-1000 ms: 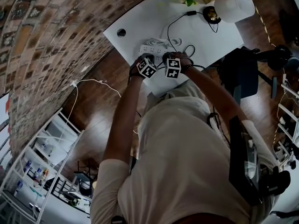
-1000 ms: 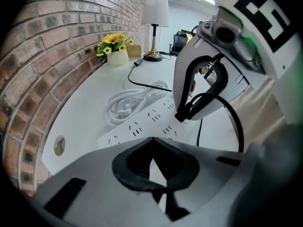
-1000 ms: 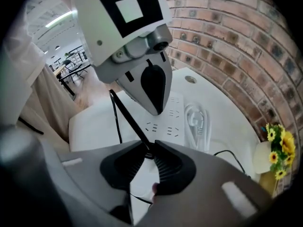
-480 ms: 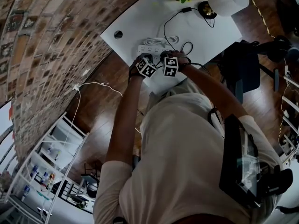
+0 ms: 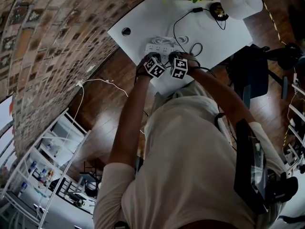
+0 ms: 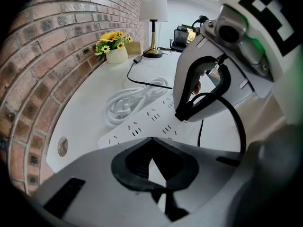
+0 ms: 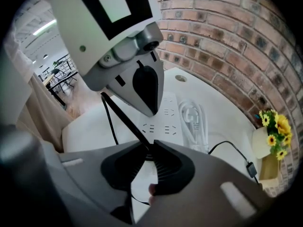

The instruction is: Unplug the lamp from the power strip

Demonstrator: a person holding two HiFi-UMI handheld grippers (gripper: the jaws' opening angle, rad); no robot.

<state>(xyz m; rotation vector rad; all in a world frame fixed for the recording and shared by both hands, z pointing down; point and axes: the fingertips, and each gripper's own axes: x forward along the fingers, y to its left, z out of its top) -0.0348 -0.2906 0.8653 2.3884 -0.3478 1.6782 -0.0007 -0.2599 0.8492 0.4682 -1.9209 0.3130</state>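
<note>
Lamp [image 5: 240,3]: white shade, brass base, at far table [image 5: 143,18] corner. Black cord [image 7: 121,115] runs to white strip [image 6: 142,124] mid-table. Right gripper [image 7: 150,149]: jaws just narrowed, nearly together, pinching cord above strip. Left gripper [image 6: 150,142]: tips together, empty, over strip.

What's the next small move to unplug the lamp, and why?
Probably pull the right gripper straight up from the power strip: its jaws, having just closed further, pinch the black cord there, and the shut left gripper hangs over the strip.
</note>
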